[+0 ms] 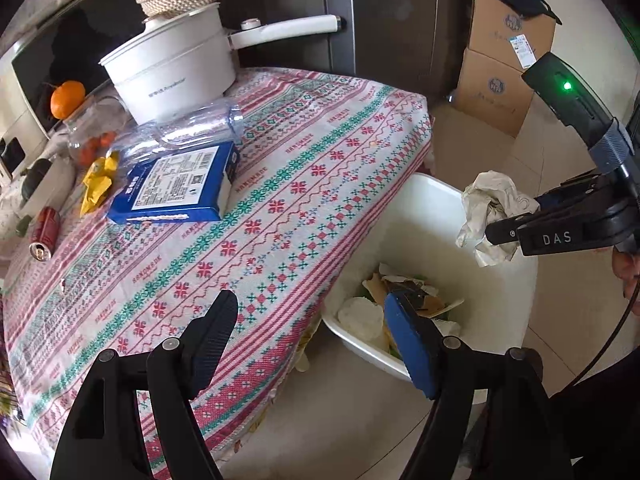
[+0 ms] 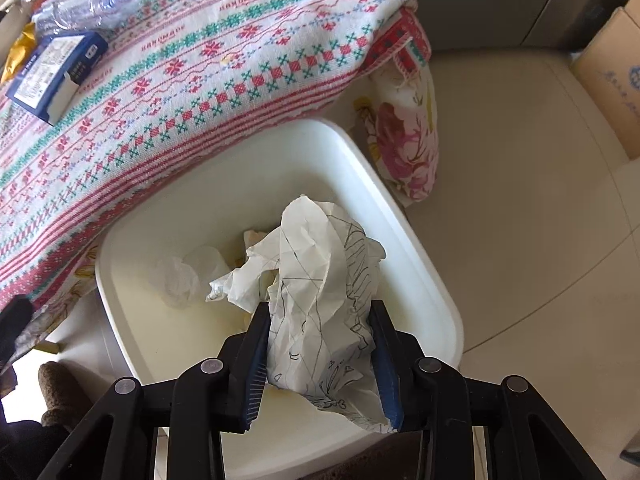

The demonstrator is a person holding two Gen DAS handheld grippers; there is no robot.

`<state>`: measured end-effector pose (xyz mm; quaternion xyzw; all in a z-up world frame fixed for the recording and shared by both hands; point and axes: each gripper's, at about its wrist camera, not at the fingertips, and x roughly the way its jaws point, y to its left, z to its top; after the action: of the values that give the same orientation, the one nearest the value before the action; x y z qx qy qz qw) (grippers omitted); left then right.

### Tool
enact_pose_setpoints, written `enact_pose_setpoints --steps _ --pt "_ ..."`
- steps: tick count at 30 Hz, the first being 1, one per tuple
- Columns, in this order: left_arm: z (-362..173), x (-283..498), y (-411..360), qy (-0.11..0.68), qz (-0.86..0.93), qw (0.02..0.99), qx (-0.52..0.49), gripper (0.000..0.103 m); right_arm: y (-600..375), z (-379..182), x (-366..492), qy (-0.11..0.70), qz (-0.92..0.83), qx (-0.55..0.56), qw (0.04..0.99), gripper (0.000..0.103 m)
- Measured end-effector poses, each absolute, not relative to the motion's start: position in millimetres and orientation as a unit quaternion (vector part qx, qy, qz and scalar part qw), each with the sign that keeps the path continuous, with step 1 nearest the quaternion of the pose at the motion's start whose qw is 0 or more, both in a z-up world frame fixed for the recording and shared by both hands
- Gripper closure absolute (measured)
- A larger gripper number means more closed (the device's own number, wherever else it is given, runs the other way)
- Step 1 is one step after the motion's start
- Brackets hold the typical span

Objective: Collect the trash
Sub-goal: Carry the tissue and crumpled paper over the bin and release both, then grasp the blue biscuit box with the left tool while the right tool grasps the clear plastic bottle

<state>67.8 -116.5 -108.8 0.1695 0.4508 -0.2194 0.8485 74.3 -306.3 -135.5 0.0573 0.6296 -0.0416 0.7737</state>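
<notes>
My right gripper (image 2: 320, 320) is shut on a crumpled sheet of paper with pencil scribbles (image 2: 316, 280) and holds it above the white bin (image 2: 420, 264). In the left wrist view the same paper (image 1: 490, 216) hangs from the right gripper (image 1: 494, 228) over the bin (image 1: 432, 216), which holds scraps and tissue. My left gripper (image 1: 312, 312) is open and empty, over the table edge beside the bin. On the patterned tablecloth (image 1: 280, 208) lie a blue box (image 1: 180, 184), a clear plastic bottle (image 1: 188, 132), a yellow wrapper (image 1: 96, 184) and a red can (image 1: 44, 232).
A white pot (image 1: 172, 68) with a long handle stands at the table's back, with an orange (image 1: 67, 98) and a glass jar (image 1: 90, 132) beside it. Cardboard boxes (image 1: 504, 60) stand on the tiled floor at the right. A dark fridge is behind the table.
</notes>
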Motion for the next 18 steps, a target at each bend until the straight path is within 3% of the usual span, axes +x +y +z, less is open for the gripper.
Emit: enact_pose_setpoints --steps 2,6,18 --pt "-106.8 69.3 -108.9 0.451 -0.214 0.850 0.166 0.025 -302.7 -137.8 79.0 0.632 -0.045 0.057 0.771 0.059" --pt "-103.5 71.8 -96.3 0.454 -0.205 0.853 0.157 0.024 -297.1 -132.7 83.5 0.627 -0.049 0.058 0.775 0.032" --pt "-94.0 73.6 -79.0 0.451 -0.194 0.859 0.146 0.019 -290.0 -109.9 82.5 0.601 -0.039 0.065 0.795 0.029"
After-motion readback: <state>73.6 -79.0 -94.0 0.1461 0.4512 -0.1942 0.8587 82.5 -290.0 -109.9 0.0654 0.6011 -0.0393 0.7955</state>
